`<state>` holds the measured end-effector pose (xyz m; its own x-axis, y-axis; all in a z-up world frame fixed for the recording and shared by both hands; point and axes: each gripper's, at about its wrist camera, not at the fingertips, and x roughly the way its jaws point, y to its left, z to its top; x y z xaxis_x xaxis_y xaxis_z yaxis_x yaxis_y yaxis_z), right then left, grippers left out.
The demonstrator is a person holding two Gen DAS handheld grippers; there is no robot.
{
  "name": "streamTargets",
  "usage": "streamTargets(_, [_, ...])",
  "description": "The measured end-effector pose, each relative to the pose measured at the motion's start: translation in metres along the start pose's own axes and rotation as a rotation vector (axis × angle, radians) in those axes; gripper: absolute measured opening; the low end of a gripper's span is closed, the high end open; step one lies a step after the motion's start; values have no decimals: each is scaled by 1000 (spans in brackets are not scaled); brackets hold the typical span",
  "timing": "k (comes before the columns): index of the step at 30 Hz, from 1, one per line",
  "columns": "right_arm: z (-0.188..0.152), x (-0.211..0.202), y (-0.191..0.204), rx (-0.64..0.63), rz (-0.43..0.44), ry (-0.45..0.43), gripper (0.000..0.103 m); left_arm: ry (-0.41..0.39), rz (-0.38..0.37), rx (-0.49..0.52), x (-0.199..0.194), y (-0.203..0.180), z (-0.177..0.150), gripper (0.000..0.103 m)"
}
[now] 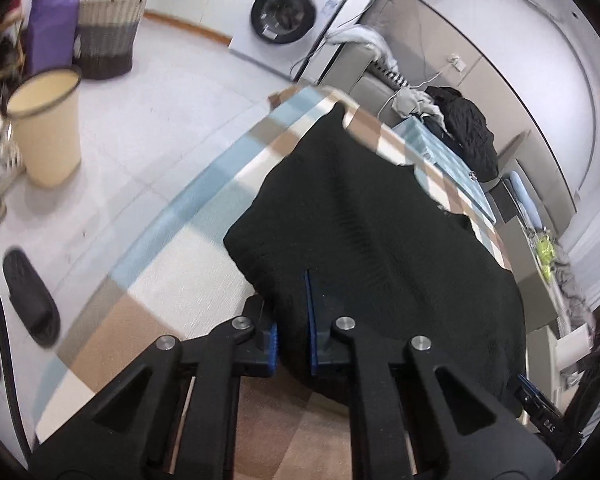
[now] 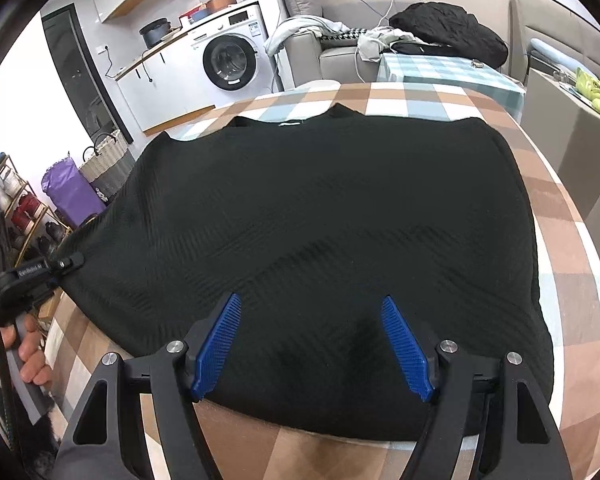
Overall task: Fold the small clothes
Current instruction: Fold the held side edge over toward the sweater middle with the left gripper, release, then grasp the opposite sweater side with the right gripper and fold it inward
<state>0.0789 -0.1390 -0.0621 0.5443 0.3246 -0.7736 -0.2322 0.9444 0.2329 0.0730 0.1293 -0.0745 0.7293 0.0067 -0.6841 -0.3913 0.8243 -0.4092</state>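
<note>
A black ribbed knit garment (image 1: 380, 220) lies spread flat on the table's checked cloth (image 1: 172, 280). My left gripper (image 1: 291, 304) is shut on a fold of its left edge, black fabric pinched between the blue pads (image 1: 310, 320). In the right wrist view the garment (image 2: 320, 208) fills the tabletop (image 2: 572, 280), neckline at the far side. My right gripper (image 2: 310, 298) hovers open over the garment's near hem, blue pads (image 2: 216, 344) spread wide with nothing gripped. The left gripper (image 2: 66, 262) shows at the garment's left edge, held by a person's hand (image 2: 24, 344).
Left of the table on the floor stand a cream bin (image 1: 46, 128), a woven basket (image 1: 108, 32) and a dark slipper (image 1: 30, 296). A washing machine (image 2: 228, 60) is at the back. Behind the table are a smaller blue-checked table (image 2: 440, 68) and a sofa with piled clothes (image 2: 448, 28).
</note>
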Motion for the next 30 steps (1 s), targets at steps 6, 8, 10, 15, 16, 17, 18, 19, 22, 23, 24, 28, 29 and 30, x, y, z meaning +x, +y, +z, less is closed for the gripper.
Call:
streamTargets(6, [-9,-10,-15,34,5,-24,78,-160,-18,333,-22,-97,26,6])
streamTargets(8, [-11,-14,-24,68,7,-28,78,-180,-81,438,-26,-137,24,6])
streamTargets(10, [-12,-17,-32,91,-10,-38,78,-174,-184,562,-26,-186,11,6])
streamTargets(15, [-12,-30,-57,157,-63,-74,78,53,-433,848,3,-270,-60,6])
streamTargets(16, [-12,-32,-61,168,-77,-79,78,148,-482,868,14,-275,-75,6])
streamTargets(17, [-13,-33,-67,178,-103,-82,78,196,-501,869,19,-275,-81,7])
streamTargets(18, [-14,-33,-71,184,-125,-79,78,236,-509,860,24,-273,-85,10])
streamTargets(19, [-15,-33,-75,191,-142,-72,78,278,-514,837,28,-267,-86,12])
streamTargets(22, [-19,-37,-84,204,-148,-69,78,317,-548,749,21,-243,-79,39])
streamTargets(23, [-19,-39,-86,203,-148,-73,78,313,-548,726,22,-234,-74,45])
streamTargets(24, [-18,-40,-87,204,-150,-82,78,303,-545,695,20,-224,-65,53])
streamTargets(28, [-12,-40,-90,262,-95,-102,78,253,-451,579,17,-179,-37,56])
streamTargets(29, [-10,-40,-89,272,-71,-105,78,242,-416,555,17,-167,-32,56])
streamTargets(30, [-7,-39,-87,280,-50,-112,78,236,-389,530,20,-156,-26,56])
